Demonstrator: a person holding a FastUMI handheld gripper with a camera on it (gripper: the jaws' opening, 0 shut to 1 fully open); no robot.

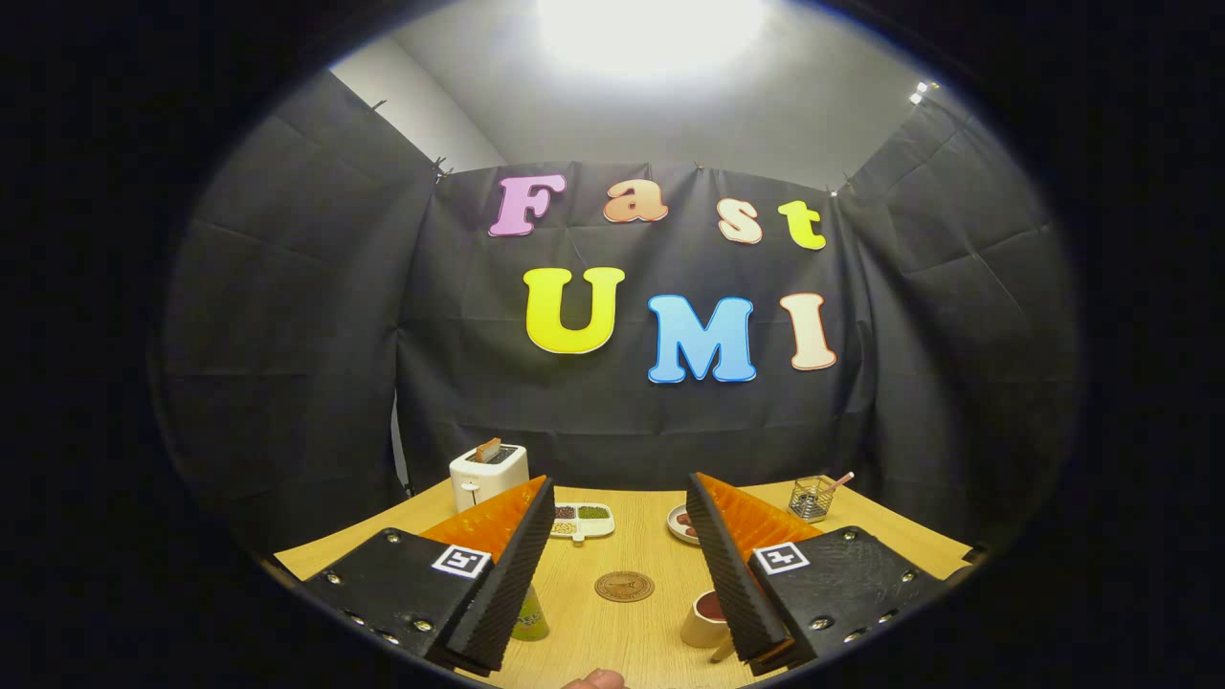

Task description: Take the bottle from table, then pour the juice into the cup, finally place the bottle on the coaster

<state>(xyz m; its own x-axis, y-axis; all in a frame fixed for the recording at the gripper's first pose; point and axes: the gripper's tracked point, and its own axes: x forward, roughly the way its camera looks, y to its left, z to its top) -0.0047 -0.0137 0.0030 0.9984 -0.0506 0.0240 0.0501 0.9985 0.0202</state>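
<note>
Jaws [620, 498] spread wide, holding nothing. On the desk [632, 632]: bottle [529, 617] near left, coaster [624, 586] centre, cup [706, 619] near right.

1. Black cloth [287, 316] hangs in creased panels as the booth's wall on three sides.
2. Above the cloth a pale grey wall [746, 115] rises to a bright ceiling light [651, 29].
3. A light wooden table [632, 555] stands against the back cloth.
4. A white toaster [488, 474] sits at the table's far corner.
</note>
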